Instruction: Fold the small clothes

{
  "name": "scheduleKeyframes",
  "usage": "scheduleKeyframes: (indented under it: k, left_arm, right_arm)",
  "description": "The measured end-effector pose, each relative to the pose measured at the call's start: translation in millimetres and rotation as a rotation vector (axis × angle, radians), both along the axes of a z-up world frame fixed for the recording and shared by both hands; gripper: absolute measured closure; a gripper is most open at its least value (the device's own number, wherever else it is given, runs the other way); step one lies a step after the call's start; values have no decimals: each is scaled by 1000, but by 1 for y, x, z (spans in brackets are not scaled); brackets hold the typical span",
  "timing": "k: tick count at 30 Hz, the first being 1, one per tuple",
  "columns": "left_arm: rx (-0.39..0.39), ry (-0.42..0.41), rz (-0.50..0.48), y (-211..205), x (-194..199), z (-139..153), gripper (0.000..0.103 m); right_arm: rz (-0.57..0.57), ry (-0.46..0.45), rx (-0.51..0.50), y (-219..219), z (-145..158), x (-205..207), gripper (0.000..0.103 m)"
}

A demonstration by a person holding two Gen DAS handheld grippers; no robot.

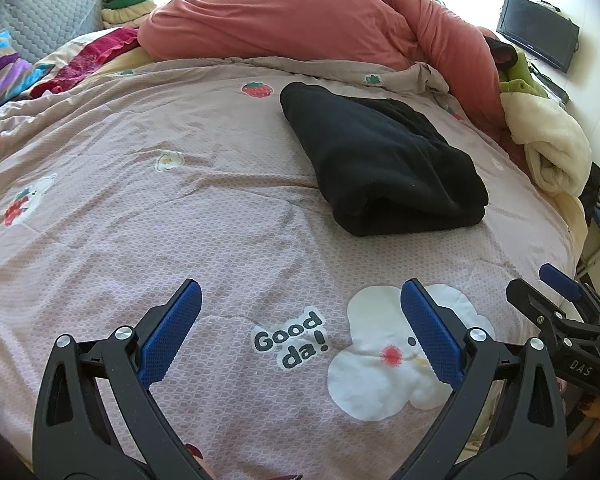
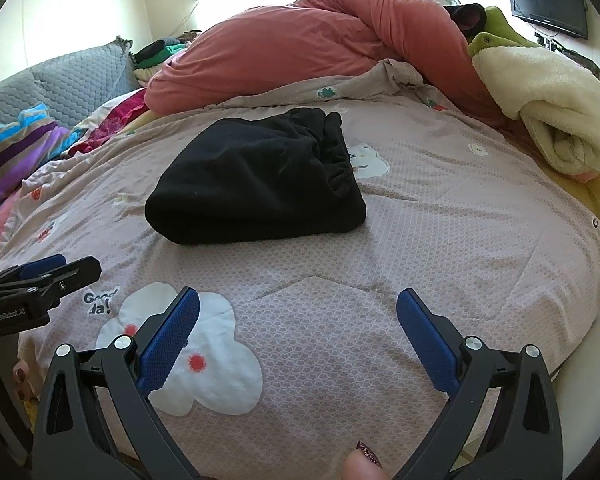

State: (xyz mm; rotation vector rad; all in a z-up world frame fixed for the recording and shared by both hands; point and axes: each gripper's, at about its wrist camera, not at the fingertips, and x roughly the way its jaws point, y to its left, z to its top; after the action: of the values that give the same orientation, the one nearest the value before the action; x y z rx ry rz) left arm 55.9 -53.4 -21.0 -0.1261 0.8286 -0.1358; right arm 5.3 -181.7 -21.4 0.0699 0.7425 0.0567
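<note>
Across the middle of the bed, a folded black garment (image 1: 380, 160) is lying on the pink patterned bedspread (image 1: 140, 208), its long axis running from the near fold away toward the far bedding, the gathered waistband end (image 2: 336, 152) pointing off to the right in the right wrist view. Left tongs (image 1: 300, 328) are hovering wide apart and empty over the "Good da!" print (image 1: 290, 340); right tongs (image 2: 298, 332) are likewise gaping wide, gripping nothing. Beyond the garment, a salmon duvet (image 1: 300, 20) is heaping up, with a cream fleece blanket (image 2: 548, 108) rolling along the right edge and a grey quilted pillow (image 2: 68, 76) sitting left. Nothing is blocking the way between tongs and garment.
</note>
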Motion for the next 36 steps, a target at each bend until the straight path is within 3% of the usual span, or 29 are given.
scheduleKeyframes:
  k: [36]
  left_arm:
    - [-5, 8, 11, 2, -2, 2, 10]
  right_arm:
    - [3, 9, -11, 5, -1, 0, 5]
